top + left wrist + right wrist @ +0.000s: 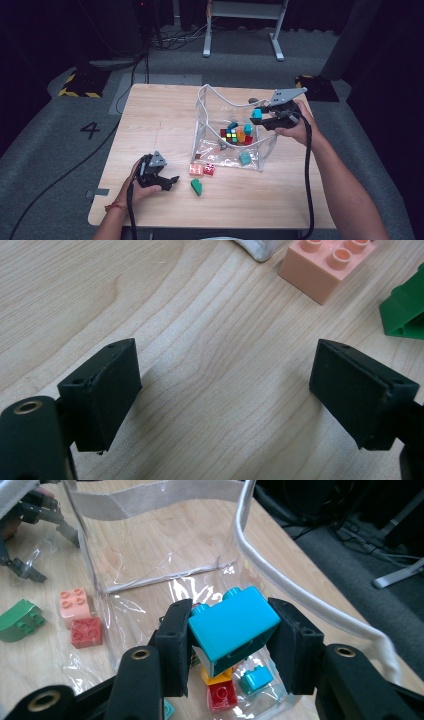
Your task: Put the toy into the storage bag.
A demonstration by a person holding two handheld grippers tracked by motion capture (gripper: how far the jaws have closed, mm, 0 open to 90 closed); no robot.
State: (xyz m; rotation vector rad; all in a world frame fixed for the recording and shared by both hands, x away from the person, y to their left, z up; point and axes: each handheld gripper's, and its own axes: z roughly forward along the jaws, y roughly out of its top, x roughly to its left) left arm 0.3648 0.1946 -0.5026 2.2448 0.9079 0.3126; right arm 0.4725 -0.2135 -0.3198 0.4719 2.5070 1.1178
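A: Right gripper point(232, 645) has its jaws clamped on a turquoise brick point(233, 628), squeezing its two side faces. The brick sits tilted, studs toward 11 o'clock in the right gripper view. In the high view it hangs over the clear bag point(215, 150), at the bag's 2 o'clock corner, just inside the white rim point(300, 592).

B: Risk there?

A: The grip looks shallow, on smooth plastic, with the brick canted. My guess: a bump against the rim could twist it loose and send it outside the bag, off toward the bench point(160, 120) edge on that side.

B: And the bag itself?

A: Soft walls, strap point(150, 497) sagging across the mouth. If the gripper goes down too close to the rim, it may push the wall in or tip the bag, and the puzzle cube point(230, 136) and loose bricks inside could spill. Hard to tell how stiff the wall is.

B: Left side?

A: Left gripper point(225, 395) rests low on the bench at 7 o'clock from the bag, jaws wide apart, nothing between them. Pink brick point(325, 265) and green piece point(405, 310) lie just ahead of it, red brick point(209, 169) touching the pink one. Nothing steadies the bag, so any shove could slide it.
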